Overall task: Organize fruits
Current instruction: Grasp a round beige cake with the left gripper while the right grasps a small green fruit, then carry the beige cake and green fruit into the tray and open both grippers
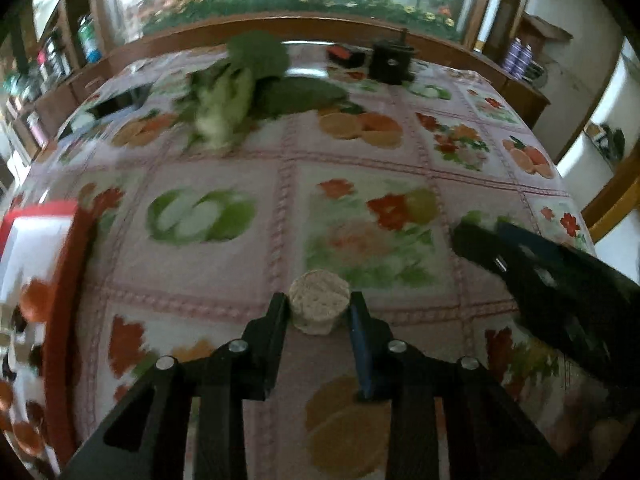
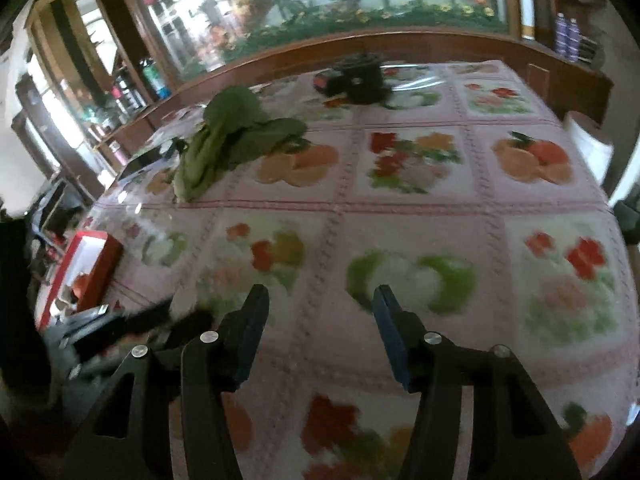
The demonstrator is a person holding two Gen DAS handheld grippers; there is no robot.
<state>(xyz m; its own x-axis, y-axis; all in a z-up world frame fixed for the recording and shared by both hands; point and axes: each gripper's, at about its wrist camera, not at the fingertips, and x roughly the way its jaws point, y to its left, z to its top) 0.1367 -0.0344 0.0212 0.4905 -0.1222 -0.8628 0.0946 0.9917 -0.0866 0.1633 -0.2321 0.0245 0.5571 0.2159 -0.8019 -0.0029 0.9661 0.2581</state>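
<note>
A pale, speckled round piece (image 1: 319,300), seemingly a slice of some fruit or root, is sitting between the 2 fingers of the left tongs (image 1: 319,307), which are gripping it on both sides just above the bench (image 1: 224,280). What it is exactly cannot be told. The bench is wearing a glossy cloth printed with fruit and flowers. At the left edge, a red-rimmed tray (image 1: 64,280) is holding small orange and dark items, too blurred to name. Further back, a bunch of leafy greens (image 1: 240,84) is lying on the cloth, well apart from the slice. A black boxy object (image 1: 390,62) is standing near the far edge. The right tongs (image 2: 318,296) are hovering over a printed green motif, standing moderately apart with nothing between the fingers. They are also showing at the right of the left wrist view (image 1: 560,280).
</note>
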